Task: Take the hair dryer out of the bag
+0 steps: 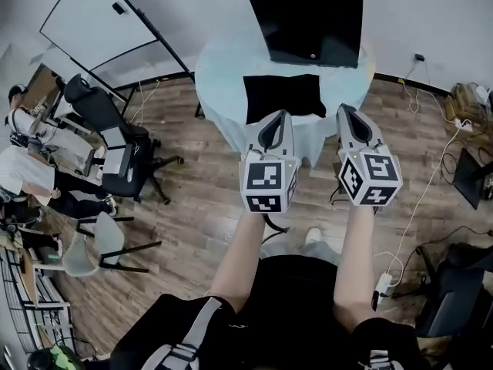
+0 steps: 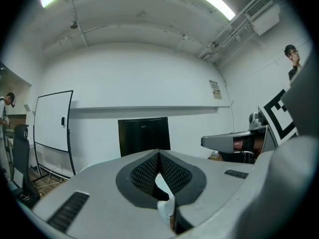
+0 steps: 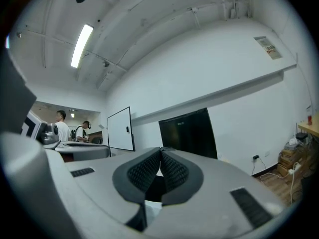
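A flat black bag (image 1: pixel 283 96) lies on the round table with a pale blue cloth (image 1: pixel 219 75). No hair dryer shows in any view. My left gripper (image 1: pixel 279 114) (image 2: pixel 159 152) is held level just short of the bag's near edge, jaws shut and empty. My right gripper (image 1: pixel 344 108) (image 3: pixel 160 151) is beside it, near the bag's right corner, also shut with nothing in it. In the left gripper view the right gripper (image 2: pixel 234 142) shows at the side. In the right gripper view the left gripper (image 3: pixel 82 148) shows at the left.
A black monitor (image 1: pixel 308 18) (image 2: pixel 143 136) (image 3: pixel 188 132) stands behind the table. A whiteboard (image 1: pixel 100 21) and black office chairs (image 1: pixel 115 137) stand at the left, with people beyond. Cables and a power strip (image 1: pixel 383 284) lie on the wooden floor at the right.
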Tool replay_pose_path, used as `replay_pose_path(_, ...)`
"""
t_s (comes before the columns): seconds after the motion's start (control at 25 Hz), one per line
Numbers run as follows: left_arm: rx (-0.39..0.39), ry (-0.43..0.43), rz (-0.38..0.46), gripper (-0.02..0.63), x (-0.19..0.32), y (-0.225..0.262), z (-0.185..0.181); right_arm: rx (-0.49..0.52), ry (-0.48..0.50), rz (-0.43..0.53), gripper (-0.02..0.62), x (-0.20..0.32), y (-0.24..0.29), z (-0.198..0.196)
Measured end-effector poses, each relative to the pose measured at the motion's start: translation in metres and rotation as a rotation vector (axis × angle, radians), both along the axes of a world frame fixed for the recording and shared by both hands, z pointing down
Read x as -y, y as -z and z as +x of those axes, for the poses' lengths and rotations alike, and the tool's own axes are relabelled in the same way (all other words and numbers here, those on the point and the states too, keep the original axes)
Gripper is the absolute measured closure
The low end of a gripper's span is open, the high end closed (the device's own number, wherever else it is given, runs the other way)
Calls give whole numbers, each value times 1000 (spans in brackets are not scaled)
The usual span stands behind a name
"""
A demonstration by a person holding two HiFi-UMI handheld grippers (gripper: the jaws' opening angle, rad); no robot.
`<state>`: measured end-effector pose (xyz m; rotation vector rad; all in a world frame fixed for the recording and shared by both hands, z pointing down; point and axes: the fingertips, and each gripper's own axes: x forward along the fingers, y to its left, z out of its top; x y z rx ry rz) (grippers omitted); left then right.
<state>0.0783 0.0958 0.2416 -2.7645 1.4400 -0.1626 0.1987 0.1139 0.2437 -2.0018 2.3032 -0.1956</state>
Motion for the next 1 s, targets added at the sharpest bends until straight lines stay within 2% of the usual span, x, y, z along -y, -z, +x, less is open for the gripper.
replay_pose_path(0.2,-1,-9,27,591,18,9,12,-24,13,21,591,18,15,12)
replay_pose_path(0.4,-48,-1,36,591,36,15,18,-63,5,39,591,31,22,21)
replay_pose_path(0.52,-58,-3,2,591,45,1,20,-61,-24,16,591,40,12,33)
replay_pose_path(0.76,-63,-5,-81,591,82,-31,15,-49,13,-72,591,85,-22,24)
replay_pose_path(0.88,-37,-12,-144,591,104,-56,19,-39,15,-116,591,103,-40,24)
replay_pose_path(1.0,24,-18,-228,591,132,-83,26,-12,-5,-158,590,123,-58,37)
